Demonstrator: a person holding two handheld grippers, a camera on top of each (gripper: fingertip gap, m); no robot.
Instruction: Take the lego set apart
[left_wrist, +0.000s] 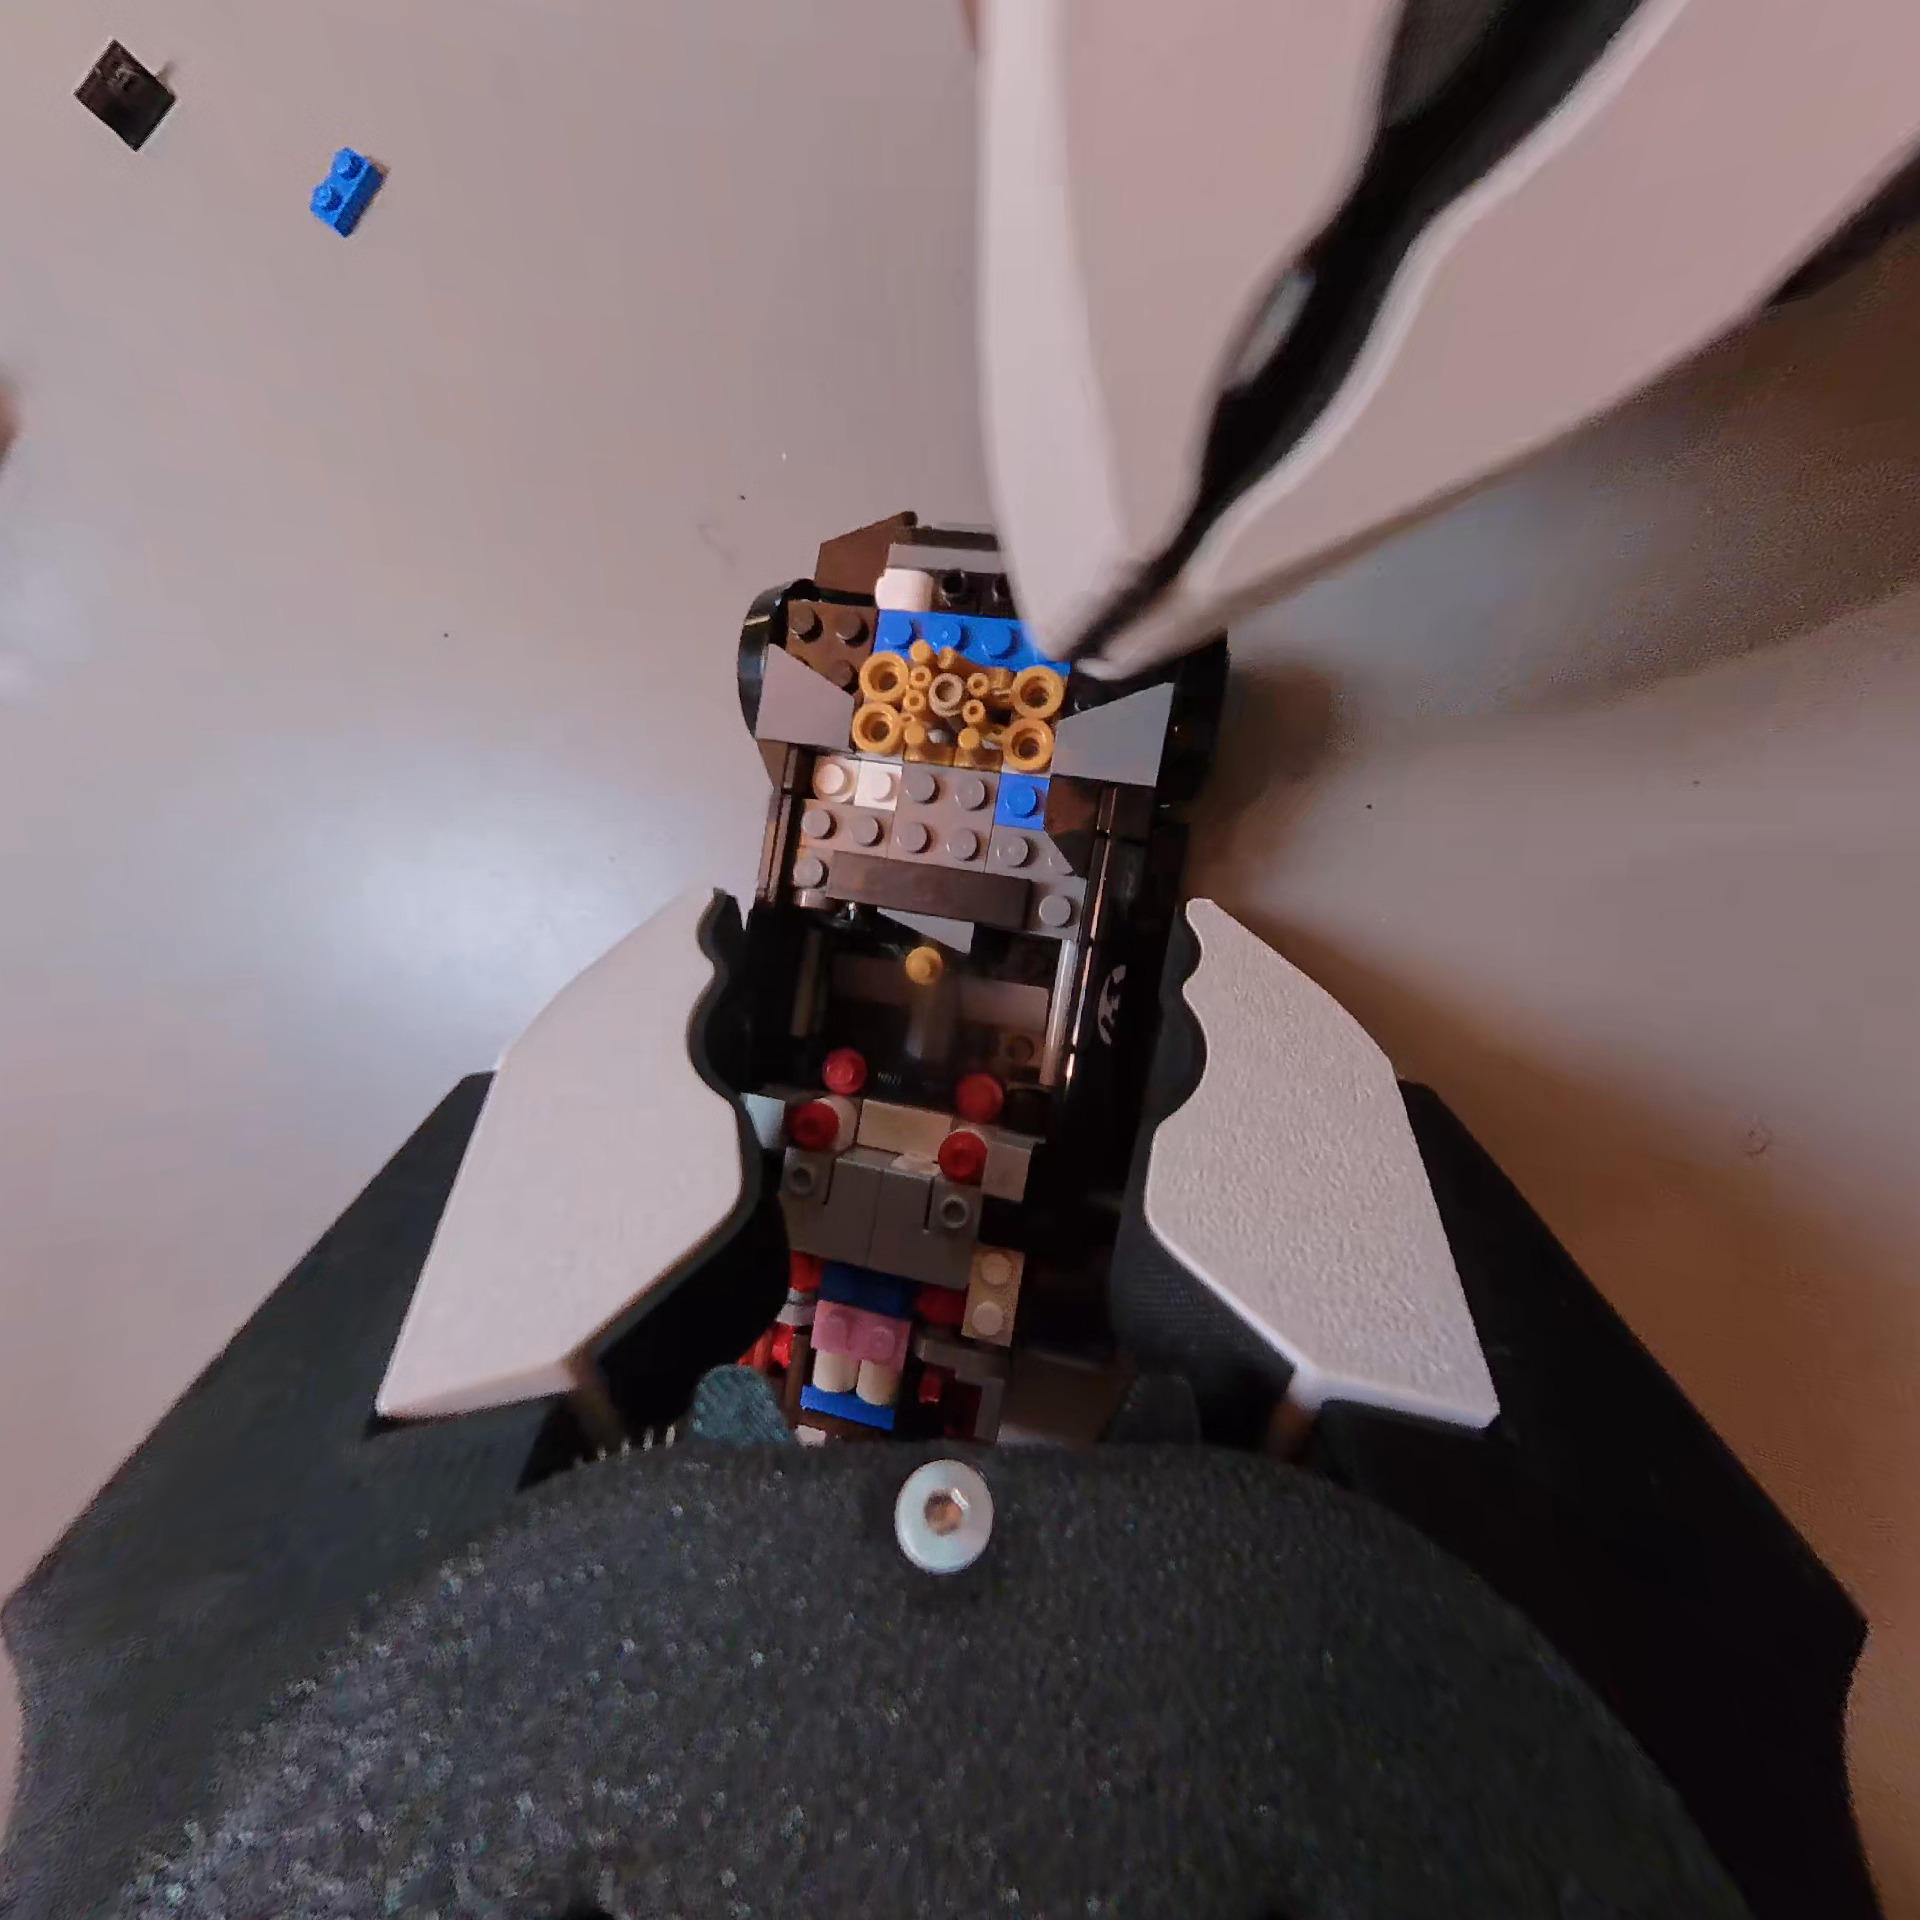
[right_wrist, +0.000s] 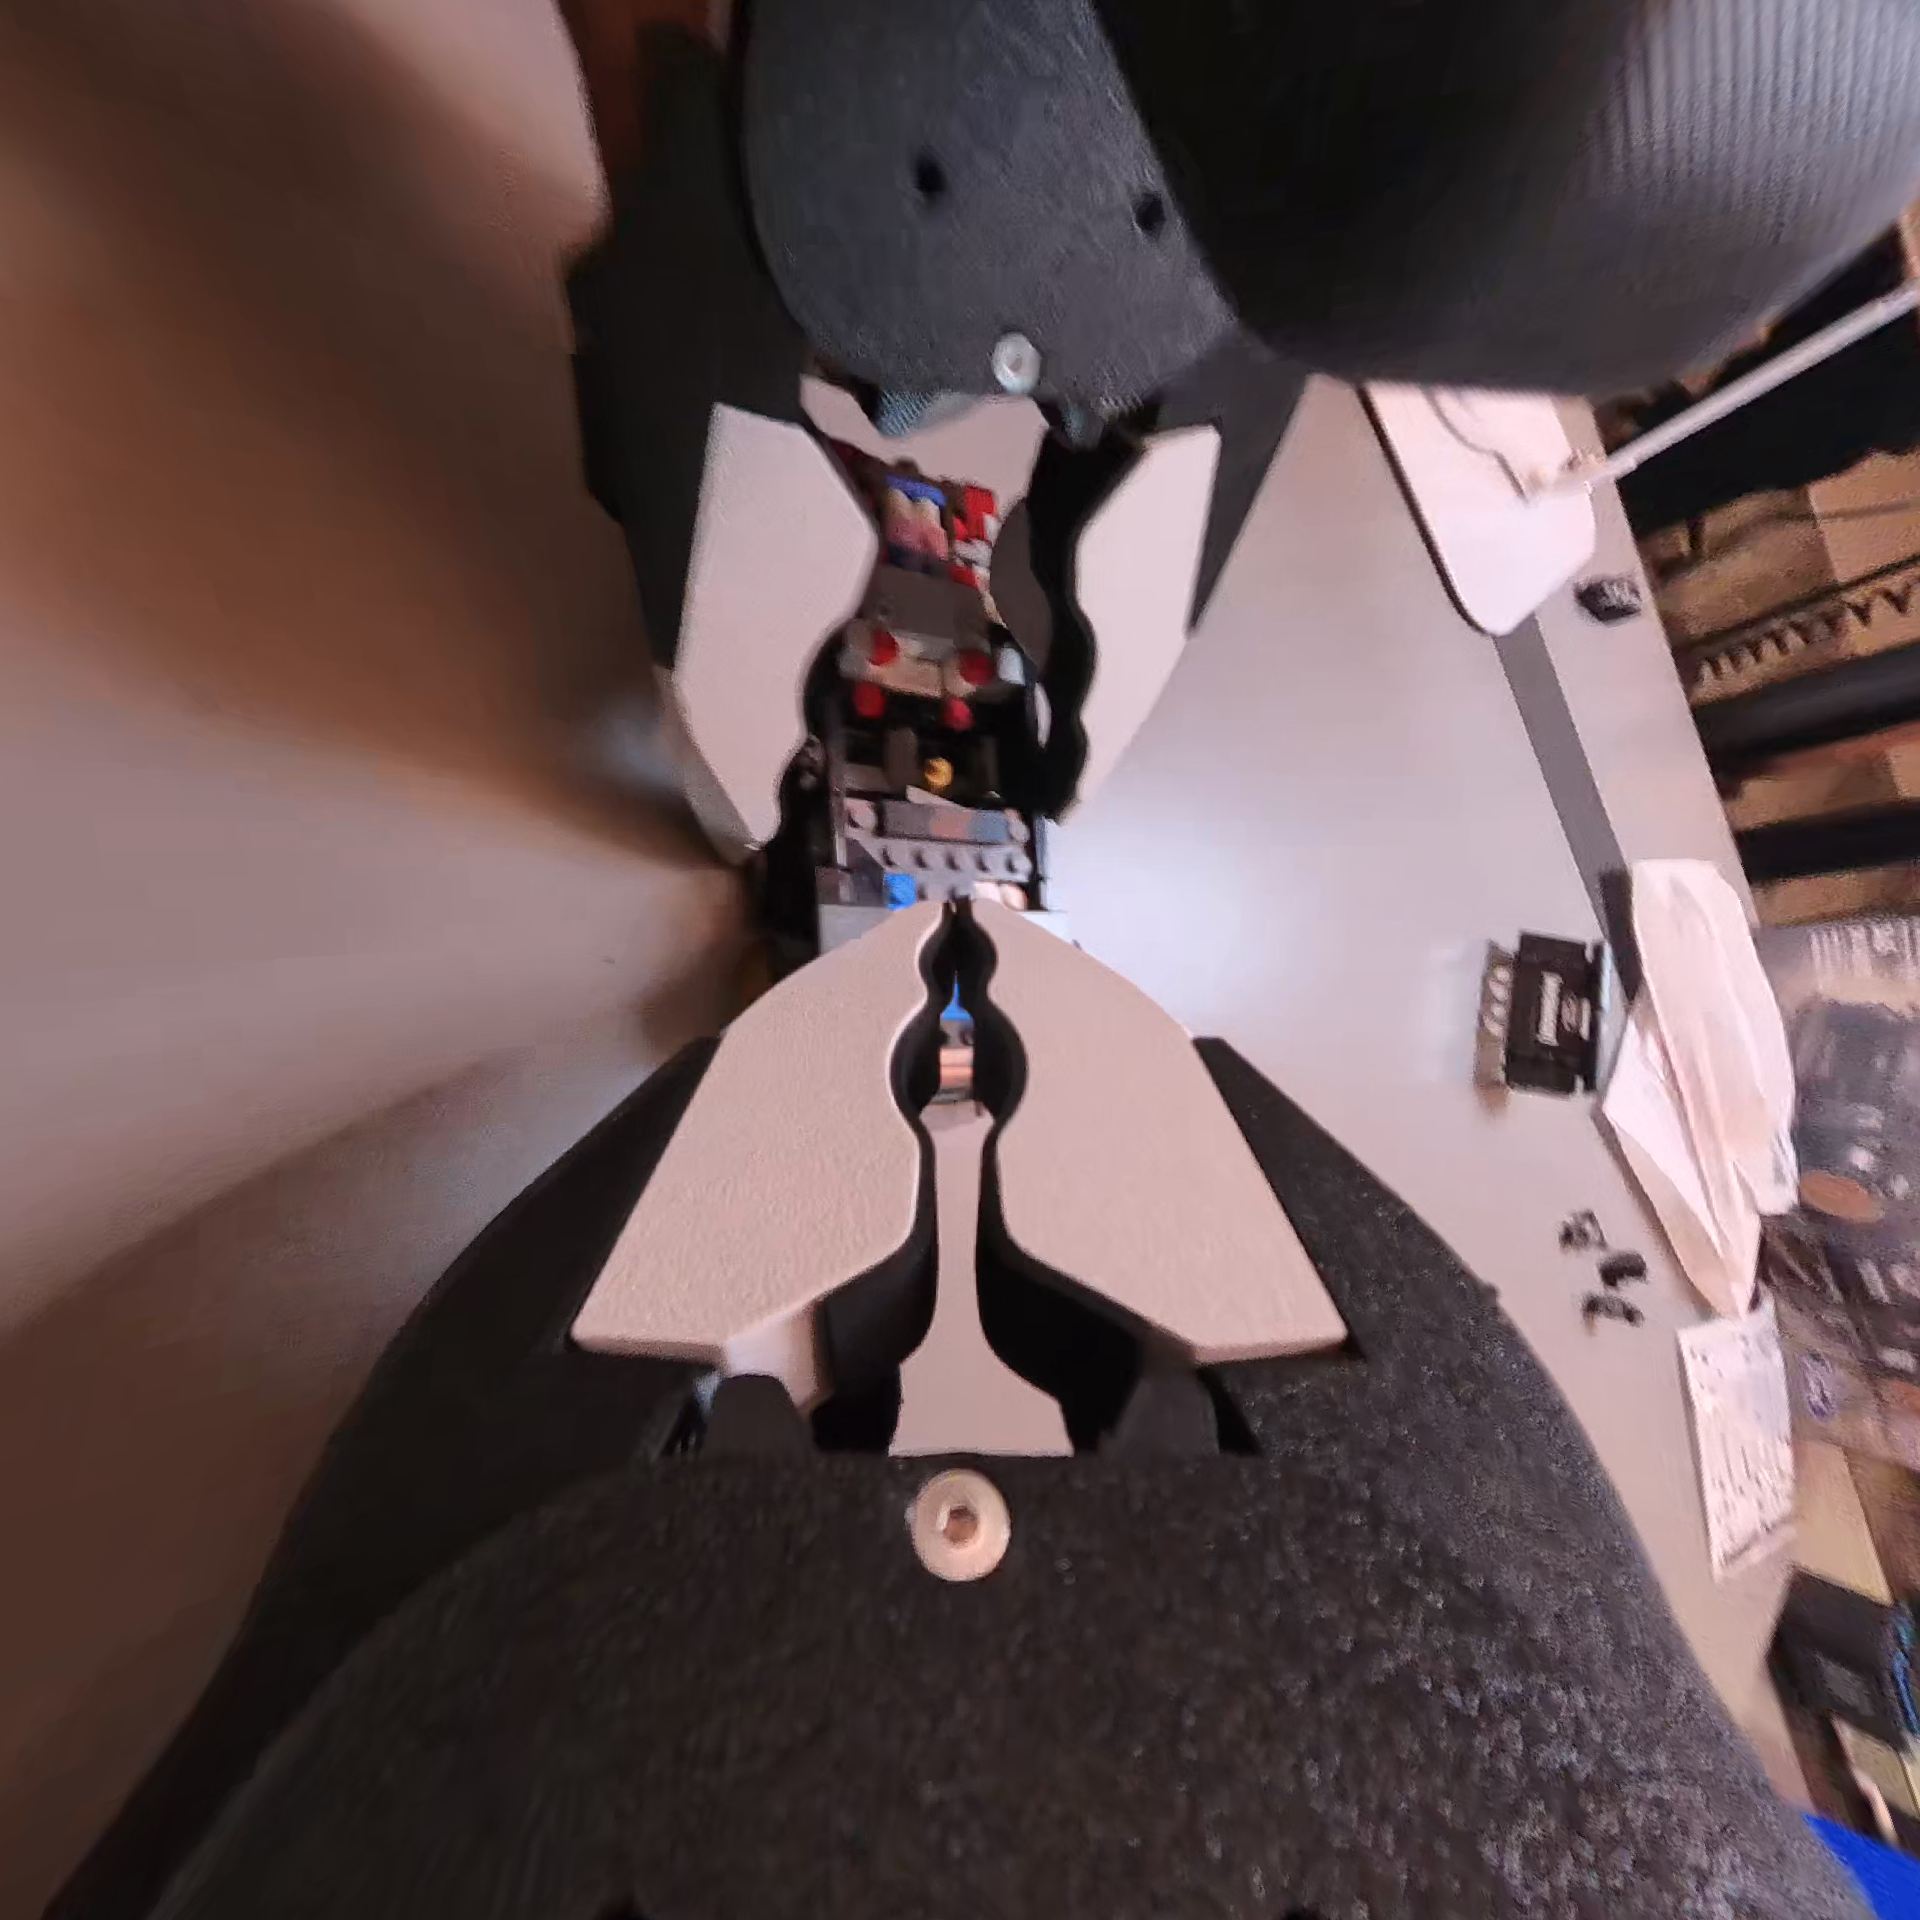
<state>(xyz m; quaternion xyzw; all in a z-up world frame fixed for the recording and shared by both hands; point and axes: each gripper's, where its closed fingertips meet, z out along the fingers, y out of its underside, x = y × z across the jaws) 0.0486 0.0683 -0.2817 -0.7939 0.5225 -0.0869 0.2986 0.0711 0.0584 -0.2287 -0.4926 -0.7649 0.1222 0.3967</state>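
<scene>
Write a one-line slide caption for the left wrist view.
Left gripper clamps the black lego car while the right gripper pinches at its blue-and-gold front; a loose blue brick lies nearby.

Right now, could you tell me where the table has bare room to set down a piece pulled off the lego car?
The table is bare left of the lego car, below the loose blue brick and black plate. Bare too on the car's right. It is crowded at the car, held by the left gripper, the right gripper at its far end.
</scene>
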